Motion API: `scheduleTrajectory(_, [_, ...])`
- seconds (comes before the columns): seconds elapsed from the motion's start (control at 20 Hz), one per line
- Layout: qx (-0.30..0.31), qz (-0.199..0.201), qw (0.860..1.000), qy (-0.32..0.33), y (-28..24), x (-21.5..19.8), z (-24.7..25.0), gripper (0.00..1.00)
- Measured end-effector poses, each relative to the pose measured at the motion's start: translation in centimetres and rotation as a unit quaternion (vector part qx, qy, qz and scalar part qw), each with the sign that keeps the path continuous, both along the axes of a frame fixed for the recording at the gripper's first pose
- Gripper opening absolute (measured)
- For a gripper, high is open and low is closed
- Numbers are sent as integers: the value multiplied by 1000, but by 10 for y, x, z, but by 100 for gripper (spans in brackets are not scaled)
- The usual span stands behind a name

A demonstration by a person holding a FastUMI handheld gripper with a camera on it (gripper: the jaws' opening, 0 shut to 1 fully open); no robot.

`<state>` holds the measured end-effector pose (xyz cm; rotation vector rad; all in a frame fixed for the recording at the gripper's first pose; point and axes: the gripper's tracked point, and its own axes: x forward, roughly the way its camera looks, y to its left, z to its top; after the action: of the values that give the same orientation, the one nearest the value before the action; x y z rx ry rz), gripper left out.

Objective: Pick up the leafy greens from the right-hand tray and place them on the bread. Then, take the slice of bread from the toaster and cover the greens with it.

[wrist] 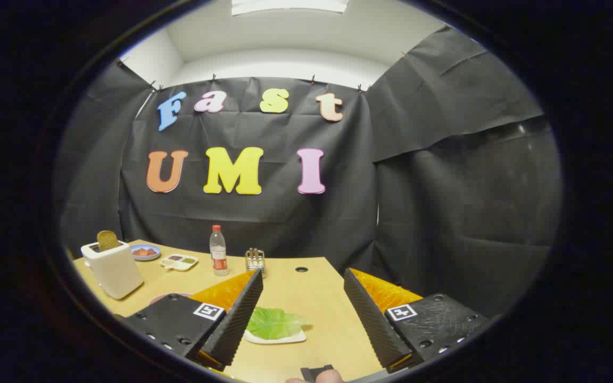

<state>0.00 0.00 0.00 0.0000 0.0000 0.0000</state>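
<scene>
My gripper (302, 284) hangs above the wooden table (317, 298), open, with nothing between its fingers. A leafy green (273, 322) lies on a small white tray (285, 337), low between the fingers and close to the left one. A white toaster (112, 267) stands at the table's far left, with a brown slice of bread (107, 240) sticking up out of its slot. Just behind the left finger a pinkish plate (164, 298) peeks out, mostly hidden, so I cannot tell what lies on it.
Behind the toaster are a small blue dish (145, 251) with red pieces and a white divided dish (179, 261). A clear bottle (218, 251) with a red cap and a small metal rack (255, 260) stand mid-table. A round hole (301, 269) marks the tabletop.
</scene>
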Motion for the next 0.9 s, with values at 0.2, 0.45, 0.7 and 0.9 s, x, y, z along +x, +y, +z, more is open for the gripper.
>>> scheduleTrajectory(0.2, [-5, -3, 1000, -1, 1, -2, 3, 95])
scheduleTrajectory(0.45, [0, -3, 1000, 7, 5, 1, -1, 95])
scheduleTrajectory(0.7, [-1, -3, 1000, 18, 11, 6, -10, 95])
scheduleTrajectory(0.9, [11, -5, 999, 30, 16, 11, -20, 95])
